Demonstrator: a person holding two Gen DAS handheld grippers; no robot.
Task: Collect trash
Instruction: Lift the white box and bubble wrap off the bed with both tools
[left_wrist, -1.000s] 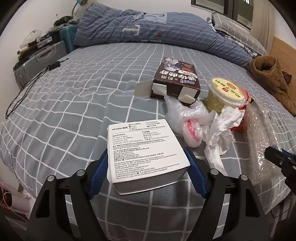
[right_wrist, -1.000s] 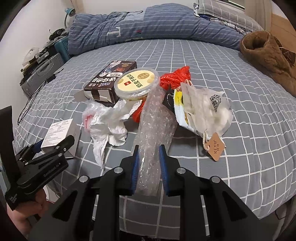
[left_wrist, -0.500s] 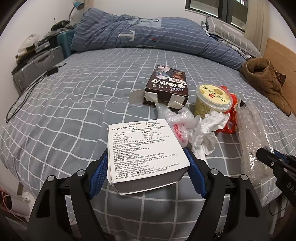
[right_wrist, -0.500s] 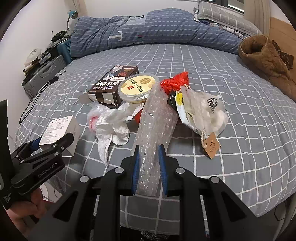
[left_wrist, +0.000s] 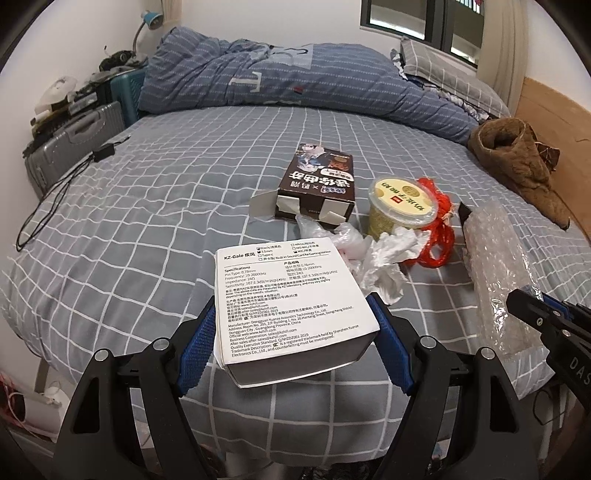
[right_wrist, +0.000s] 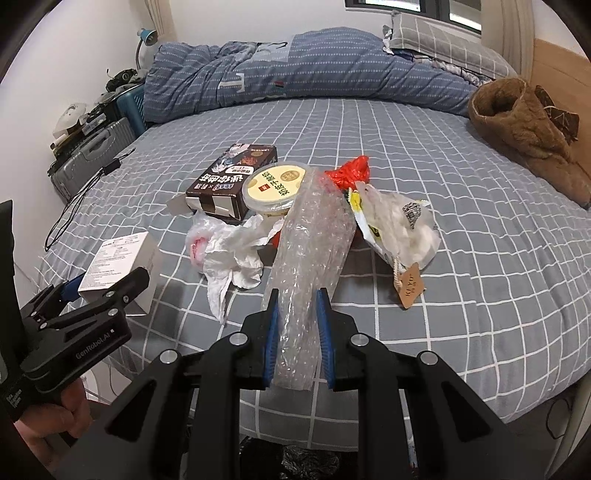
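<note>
The white earphone box (left_wrist: 291, 295) is clamped between the blue pads of the left gripper (left_wrist: 293, 345), and it is held above the near edge of the bed (left_wrist: 147, 229). The printed specification text on this box is readable only in the left wrist view; in the right wrist view the box (right_wrist: 122, 266) is seen small, from the side. The bubble wrap sleeve (right_wrist: 306, 273) is squeezed between the pads of the right gripper (right_wrist: 297, 334), with its far end over the trash pile. A clear bag with a yellow edge (right_wrist: 399, 229) and a brown paper tag (right_wrist: 412, 286) are shown only in the right wrist view.

On the bed are counted: one dark snack carton (left_wrist: 319, 184) with open flaps, one round yellow-lidded tub (left_wrist: 402, 206), one red plastic bag (left_wrist: 436, 229), one crumpled white plastic bag (left_wrist: 376, 262). One brown fleece garment (left_wrist: 517, 166) is lying well apart from the pile, near the wooden headboard.
</note>
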